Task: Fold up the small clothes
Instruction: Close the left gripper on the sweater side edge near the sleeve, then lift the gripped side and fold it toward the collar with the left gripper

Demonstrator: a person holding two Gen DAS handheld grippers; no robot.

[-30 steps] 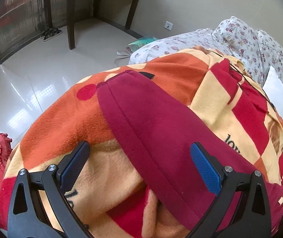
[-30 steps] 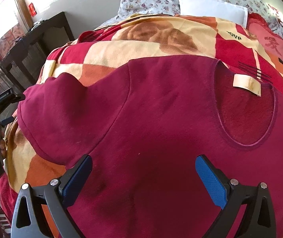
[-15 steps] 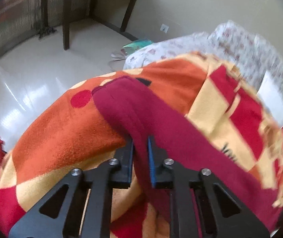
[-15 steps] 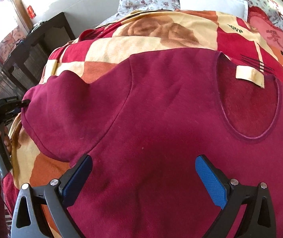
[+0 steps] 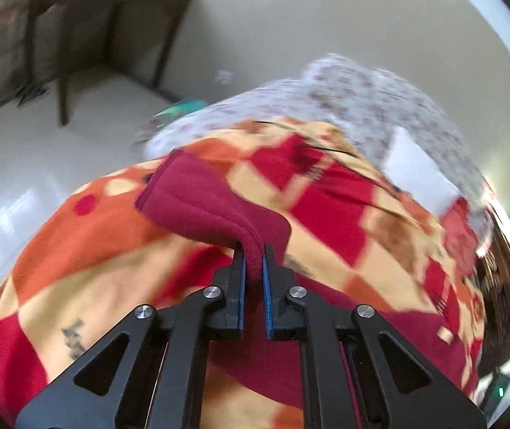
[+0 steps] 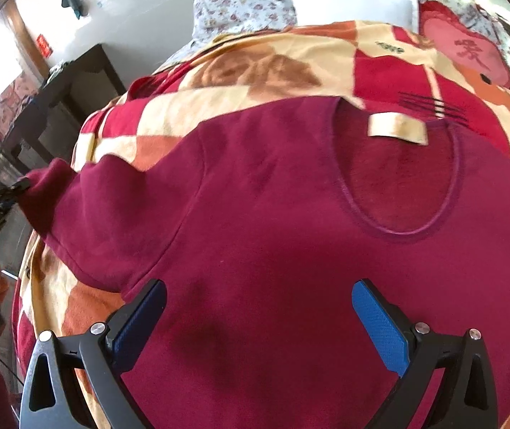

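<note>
A maroon long-sleeved top [image 6: 290, 221] lies spread on a patterned blanket [image 6: 272, 68], neck opening and beige label [image 6: 397, 129] toward the far right. My left gripper [image 5: 253, 250] is shut on the sleeve [image 5: 201, 207] and holds it lifted off the blanket; it also shows in the right wrist view [image 6: 22, 184], pinching the sleeve end at the left. My right gripper [image 6: 259, 298] is open and empty, hovering over the top's body.
The orange, red and cream blanket [image 5: 344, 193] covers a bed with a floral sheet [image 5: 362, 100] and a white pillow [image 6: 355, 3]. A dark wooden table [image 5: 104, 32] stands on the pale floor [image 5: 33, 150] beyond the bed's edge.
My left gripper closed on the sleeve and has lifted it up off the blanket. My right gripper stayed open over the top.
</note>
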